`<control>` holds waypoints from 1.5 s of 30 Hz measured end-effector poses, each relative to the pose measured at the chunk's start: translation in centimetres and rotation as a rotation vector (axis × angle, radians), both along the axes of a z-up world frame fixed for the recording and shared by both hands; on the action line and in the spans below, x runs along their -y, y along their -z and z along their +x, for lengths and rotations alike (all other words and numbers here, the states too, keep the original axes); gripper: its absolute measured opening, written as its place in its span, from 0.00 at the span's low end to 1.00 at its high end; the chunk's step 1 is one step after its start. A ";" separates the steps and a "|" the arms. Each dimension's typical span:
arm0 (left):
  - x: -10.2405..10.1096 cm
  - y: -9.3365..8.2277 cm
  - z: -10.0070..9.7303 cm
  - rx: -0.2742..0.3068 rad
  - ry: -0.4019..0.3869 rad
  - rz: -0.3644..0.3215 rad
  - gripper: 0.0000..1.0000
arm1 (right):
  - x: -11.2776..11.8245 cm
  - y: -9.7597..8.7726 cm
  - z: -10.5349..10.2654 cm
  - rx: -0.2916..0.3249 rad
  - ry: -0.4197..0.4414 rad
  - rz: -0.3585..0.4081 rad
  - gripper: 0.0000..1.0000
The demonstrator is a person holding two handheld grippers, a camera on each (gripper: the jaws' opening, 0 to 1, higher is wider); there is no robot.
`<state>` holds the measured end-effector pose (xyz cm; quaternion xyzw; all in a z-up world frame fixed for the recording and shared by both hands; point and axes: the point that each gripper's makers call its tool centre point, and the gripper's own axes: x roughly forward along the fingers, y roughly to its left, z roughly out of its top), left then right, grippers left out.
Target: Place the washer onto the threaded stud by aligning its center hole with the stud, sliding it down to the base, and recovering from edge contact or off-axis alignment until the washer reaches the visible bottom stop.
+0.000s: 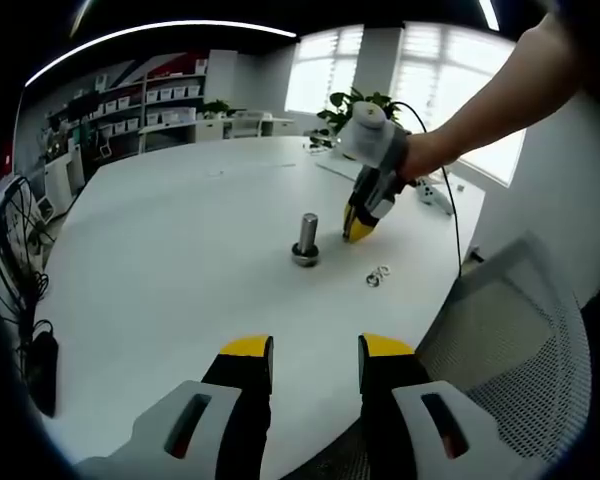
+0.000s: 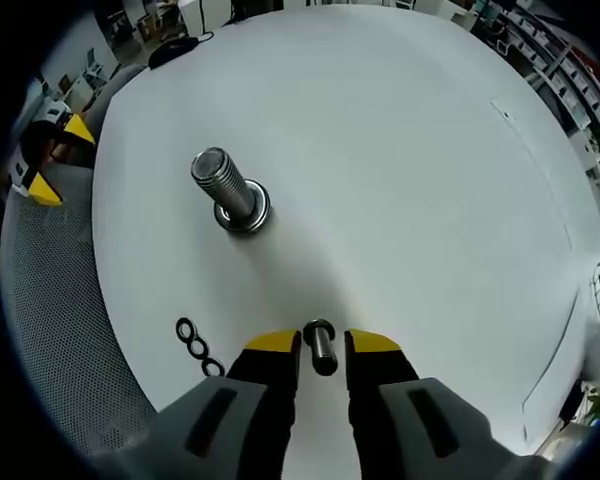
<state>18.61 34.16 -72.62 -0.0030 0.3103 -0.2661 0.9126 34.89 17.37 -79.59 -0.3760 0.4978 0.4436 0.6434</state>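
Note:
A thick threaded stud (image 1: 306, 238) (image 2: 230, 190) stands upright on its round base near the middle of the white table (image 1: 180, 250). A few small washers (image 1: 378, 275) (image 2: 194, 346) lie loose on the table beside it. My right gripper (image 2: 322, 345) (image 1: 359, 229) is down at the table just to one side of the stud. Its jaws are drawn close around a small metal bolt-like piece (image 2: 322, 350) with a ring at its far end. My left gripper (image 1: 315, 350) hangs open at the near table edge, nothing between its jaws.
A grey mesh chair (image 1: 510, 330) (image 2: 50, 300) stands at the table's edge near the washers. A person's bare arm (image 1: 490, 100) reaches in holding the right gripper. A cable (image 1: 448, 200) and a small white device lie at the far edge, and shelves (image 1: 170, 105) stand beyond.

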 end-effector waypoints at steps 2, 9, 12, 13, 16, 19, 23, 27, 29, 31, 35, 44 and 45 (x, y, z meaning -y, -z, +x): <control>0.0 0.0 0.0 -0.001 -0.001 -0.001 0.32 | 0.2 0.1 0.0 -0.002 0.005 -0.001 0.21; 0.1 0.0 0.0 -0.002 0.002 -0.003 0.32 | 0.8 0.3 -0.2 -0.007 0.026 0.005 0.23; 0.0 0.1 0.0 -0.004 0.002 -0.001 0.32 | 1.0 0.3 -0.5 -0.008 0.032 0.006 0.24; 0.0 0.1 0.0 -0.003 0.002 -0.001 0.32 | 1.1 0.3 -0.5 -0.007 0.031 0.005 0.24; 0.0 0.1 0.0 -0.006 0.001 0.000 0.32 | 1.3 0.3 -0.6 -0.007 0.036 0.007 0.24; 0.0 0.1 -0.1 -0.009 0.000 0.001 0.32 | 1.5 0.2 -0.7 -0.004 0.036 0.004 0.25; 0.0 0.2 -0.1 -0.009 0.001 0.003 0.32 | 1.7 0.2 -0.7 -0.001 0.039 0.008 0.25; 0.0 0.2 -0.1 -0.008 0.001 0.007 0.32 | 1.9 0.1 -1.2 0.000 0.040 0.012 0.25; 0.0 0.2 -0.1 -0.008 0.001 0.009 0.32 | 1.9 0.1 -1.4 0.001 0.039 0.018 0.25; 0.0 0.2 -0.1 -0.008 0.001 0.010 0.32 | 1.9 0.0 -1.7 0.002 0.036 0.022 0.25; 0.0 0.2 -0.1 -0.007 0.000 0.011 0.32 | 2.2 -0.1 -2.4 -0.003 0.033 0.028 0.25; -0.1 0.2 -0.1 -0.005 0.001 0.019 0.32 | 2.2 -0.3 -3.9 -0.009 0.025 0.060 0.26; -0.1 0.2 -0.1 -0.005 0.000 0.020 0.32 | 2.1 -0.3 -4.0 -0.009 0.023 0.064 0.26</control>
